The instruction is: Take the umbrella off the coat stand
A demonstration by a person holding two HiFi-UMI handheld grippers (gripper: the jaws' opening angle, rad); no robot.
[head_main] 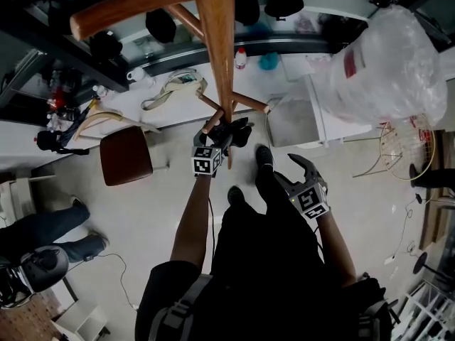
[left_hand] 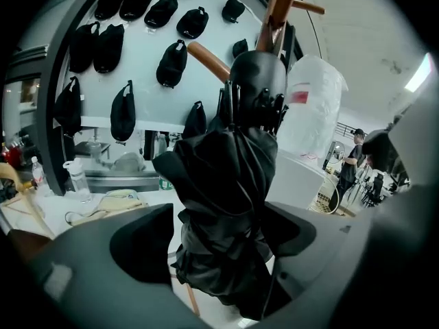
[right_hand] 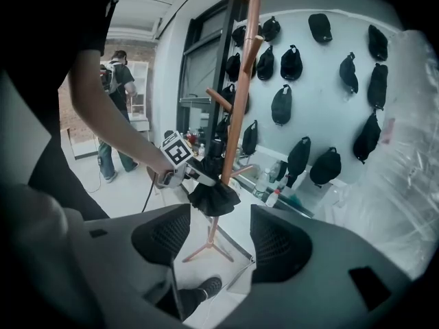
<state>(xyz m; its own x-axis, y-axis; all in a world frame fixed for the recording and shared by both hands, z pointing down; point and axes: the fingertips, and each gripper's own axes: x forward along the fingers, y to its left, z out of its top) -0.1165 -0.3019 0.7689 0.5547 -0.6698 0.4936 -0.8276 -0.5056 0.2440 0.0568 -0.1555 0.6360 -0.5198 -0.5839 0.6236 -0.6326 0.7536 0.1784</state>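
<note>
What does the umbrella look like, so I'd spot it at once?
Find the tall wooden coat stand before the white wall of black caps. Low on its pole hangs the umbrella, a folded black bundle of cloth; the caps hang on the wall instead.

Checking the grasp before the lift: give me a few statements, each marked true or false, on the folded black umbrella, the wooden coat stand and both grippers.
1. The folded black fabric umbrella hangs against the wooden coat stand. True.
2. The left gripper is clamped shut on it. False: the jaws stand apart, with the umbrella between them and not pressed.
3. The right gripper grips the stand's pole. False: it is open and empty, away from the stand.
4. A brown-seated stool stands near the stand. True.
</note>
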